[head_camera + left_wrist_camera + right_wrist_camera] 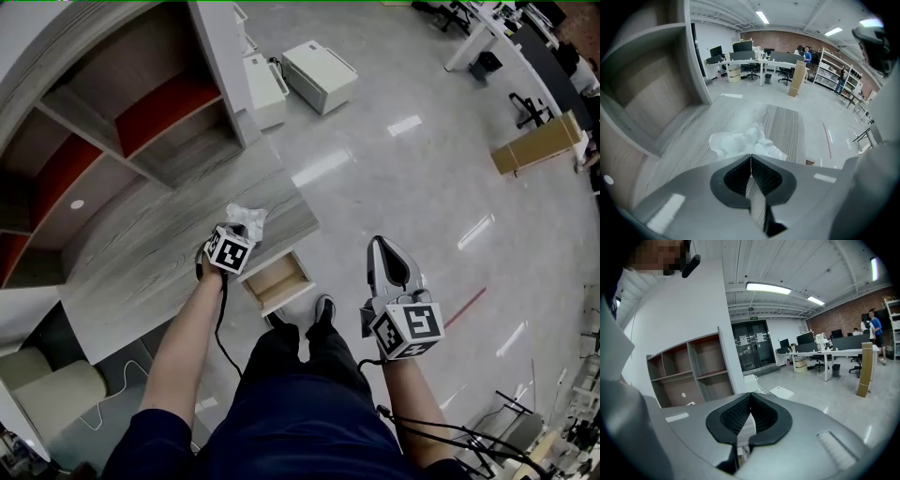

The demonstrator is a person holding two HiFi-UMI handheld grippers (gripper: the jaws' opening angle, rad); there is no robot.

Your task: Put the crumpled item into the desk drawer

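The left gripper (751, 155) pinches the white crumpled paper (739, 142) on the grey wood-grain desk (141, 272), while the right gripper (750, 395) hangs pressed together, empty.

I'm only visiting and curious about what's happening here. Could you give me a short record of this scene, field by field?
item: white crumpled paper, resting on the grey wood-grain desk
left gripper: fingers together at the paper's near edge, apparently pinching it
right gripper: fingers together, empty, held over the floor away from the desk
drawer: light wooden drawer, pulled open at the desk's front, nothing visible inside
progress: paper not yet in the drawer
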